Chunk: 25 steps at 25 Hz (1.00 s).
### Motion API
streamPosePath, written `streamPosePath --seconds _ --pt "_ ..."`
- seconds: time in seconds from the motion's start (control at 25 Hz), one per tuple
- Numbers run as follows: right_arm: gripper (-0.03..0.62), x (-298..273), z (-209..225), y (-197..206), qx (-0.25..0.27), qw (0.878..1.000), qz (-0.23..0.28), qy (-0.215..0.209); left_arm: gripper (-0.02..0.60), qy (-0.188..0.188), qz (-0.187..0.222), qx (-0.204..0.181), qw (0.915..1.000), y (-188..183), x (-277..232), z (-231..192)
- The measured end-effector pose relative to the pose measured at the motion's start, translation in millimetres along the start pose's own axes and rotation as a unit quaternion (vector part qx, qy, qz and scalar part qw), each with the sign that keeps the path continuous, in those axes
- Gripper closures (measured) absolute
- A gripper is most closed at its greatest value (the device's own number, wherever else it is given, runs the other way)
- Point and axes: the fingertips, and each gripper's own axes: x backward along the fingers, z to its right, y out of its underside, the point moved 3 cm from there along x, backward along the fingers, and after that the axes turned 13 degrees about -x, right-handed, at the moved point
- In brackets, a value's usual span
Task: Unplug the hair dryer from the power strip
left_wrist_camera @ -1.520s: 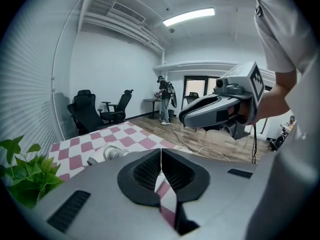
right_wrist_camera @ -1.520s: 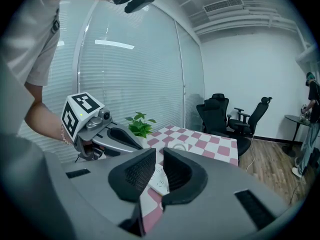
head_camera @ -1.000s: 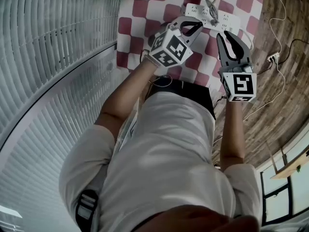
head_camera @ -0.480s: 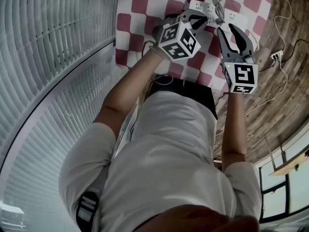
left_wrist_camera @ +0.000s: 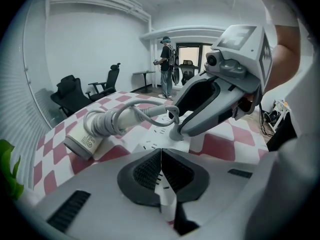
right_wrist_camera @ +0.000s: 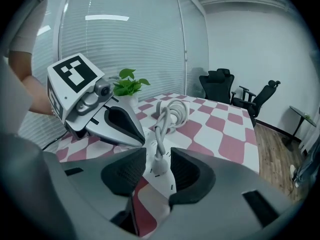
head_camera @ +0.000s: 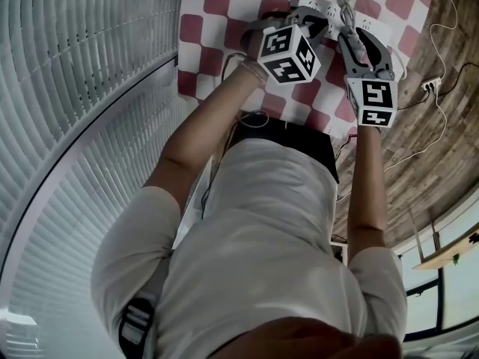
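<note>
A white power strip [head_camera: 318, 10] lies on the red-and-white checked tablecloth [head_camera: 217, 21]. The hair dryer's white plug [right_wrist_camera: 159, 166] stands in the power strip [right_wrist_camera: 161, 184], and its cord [right_wrist_camera: 161, 129] runs up to the coil around the hair dryer [left_wrist_camera: 95, 131]. My right gripper [right_wrist_camera: 159, 170] is open; its jaws have just been opening, and they stand either side of the plug with a gap at each pad. In the head view the right gripper [head_camera: 352, 40] sits over the strip. My left gripper [left_wrist_camera: 160, 156] is shut and empty, its tips over the near part of the power strip [left_wrist_camera: 157, 140], beside the right gripper [left_wrist_camera: 220, 101].
A potted plant [right_wrist_camera: 129, 86] stands at the table's far corner by the blinds. Office chairs [right_wrist_camera: 220, 86] and a standing person [left_wrist_camera: 166, 66] are in the background. Cables and a second socket [head_camera: 428, 88] lie on the wooden floor to the right of the table.
Both grippers have moved forward and down onto the power strip. The right gripper's jaws now straddle the plug; the left gripper has rolled a little and sits at the strip.
</note>
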Motion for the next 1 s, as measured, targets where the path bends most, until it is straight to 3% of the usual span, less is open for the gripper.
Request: streamPosePath --seconds 0.32,0.64,1.0 --pt "0.434 -8 -4 6 0.007 1.0 -0.011 -0.003 0.551 -0.003 -0.019 -0.009 0.9998 0 2 0" --pt "0.48 -12 0 9 0.038 0.999 -0.007 0.011 0.551 -0.022 -0.032 -0.04 0.9985 1 -3 4" --pt "0.499 -9 0 6 0.027 0.999 -0.02 0.009 0.551 -0.021 -0.056 -0.035 0.9976 0 -4 4"
